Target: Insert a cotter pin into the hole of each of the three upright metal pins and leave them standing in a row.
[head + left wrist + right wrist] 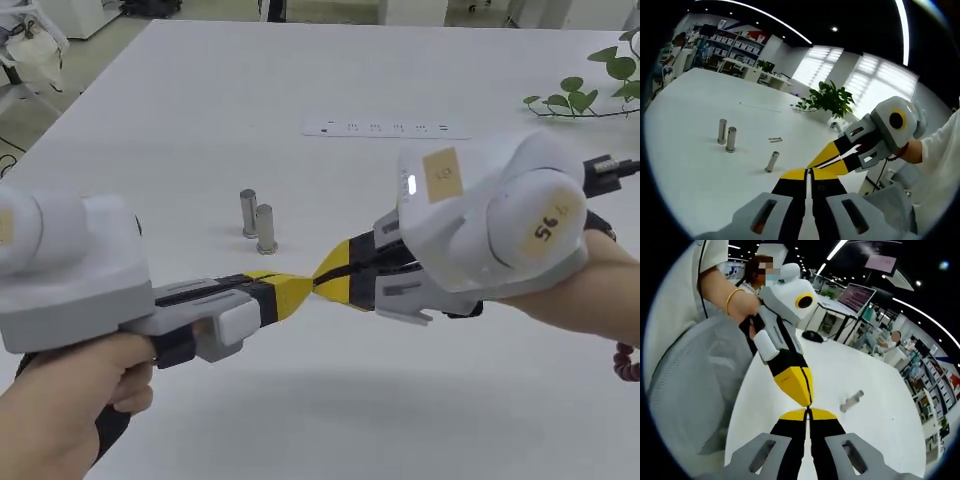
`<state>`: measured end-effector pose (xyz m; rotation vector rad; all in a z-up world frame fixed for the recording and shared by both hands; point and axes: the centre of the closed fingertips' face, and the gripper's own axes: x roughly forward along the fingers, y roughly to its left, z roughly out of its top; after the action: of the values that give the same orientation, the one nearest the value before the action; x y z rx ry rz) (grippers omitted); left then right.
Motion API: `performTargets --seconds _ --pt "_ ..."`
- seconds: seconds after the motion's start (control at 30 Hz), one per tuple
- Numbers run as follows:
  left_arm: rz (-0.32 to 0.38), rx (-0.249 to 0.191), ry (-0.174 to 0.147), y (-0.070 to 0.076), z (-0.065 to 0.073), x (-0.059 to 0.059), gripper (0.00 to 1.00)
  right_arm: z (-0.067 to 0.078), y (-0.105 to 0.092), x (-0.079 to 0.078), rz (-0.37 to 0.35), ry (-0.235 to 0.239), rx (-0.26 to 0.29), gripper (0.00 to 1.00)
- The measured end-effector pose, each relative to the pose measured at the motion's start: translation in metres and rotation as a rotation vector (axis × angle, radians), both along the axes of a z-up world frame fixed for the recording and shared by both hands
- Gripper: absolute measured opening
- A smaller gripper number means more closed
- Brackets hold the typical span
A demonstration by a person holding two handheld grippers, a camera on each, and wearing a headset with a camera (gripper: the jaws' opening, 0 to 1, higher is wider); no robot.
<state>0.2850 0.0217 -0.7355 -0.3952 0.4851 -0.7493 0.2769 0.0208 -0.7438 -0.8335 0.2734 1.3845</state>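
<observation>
The white table is carrying everything. Above it the left gripper and right gripper are meeting tip to tip, each with its fingers pressed together, probably passing something too thin to make out. Two standing pins are beginning the row side by side, while a third pin is lying nearby. Two cotter pins are waiting beyond it.

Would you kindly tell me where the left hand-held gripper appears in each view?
Head view: left hand-held gripper, lower left, tips pointing right.
Left gripper view: bottom centre, tips pointing up.
Right gripper view: upper left to centre.
Shared landmark: right hand-held gripper, meeting it tip to tip.
</observation>
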Motion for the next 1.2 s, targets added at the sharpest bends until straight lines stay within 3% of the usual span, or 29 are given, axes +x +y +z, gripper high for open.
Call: performTargets --seconds 0.27,0.4,0.6,0.67,0.9,1.0,1.2 --pt "0.001 0.023 -0.007 0.001 -0.003 -0.001 0.00 -0.006 -0.001 0.000 -0.005 0.010 -0.001 0.04" --pt "0.004 0.026 -0.008 0.003 -0.005 -0.001 0.00 -0.007 -0.004 0.000 -0.028 0.048 0.016 0.07" --pt "-0.002 0.041 -0.025 0.005 -0.006 -0.003 0.00 -0.006 -0.012 -0.002 -0.088 0.194 0.070 0.11" --pt "-0.011 0.054 -0.034 0.005 -0.008 -0.004 0.00 -0.006 -0.013 -0.006 -0.099 0.275 0.091 0.13" --pt "-0.080 0.123 -0.106 0.002 -0.008 -0.012 0.00 -0.006 -0.017 -0.016 -0.113 0.504 0.173 0.15" --pt "-0.135 0.185 -0.145 0.000 -0.010 -0.015 0.00 -0.004 -0.018 -0.017 -0.091 0.536 0.198 0.15" --pt "-0.205 0.224 -0.187 -0.004 -0.010 -0.021 0.00 -0.005 -0.019 -0.022 -0.034 0.559 0.198 0.15"
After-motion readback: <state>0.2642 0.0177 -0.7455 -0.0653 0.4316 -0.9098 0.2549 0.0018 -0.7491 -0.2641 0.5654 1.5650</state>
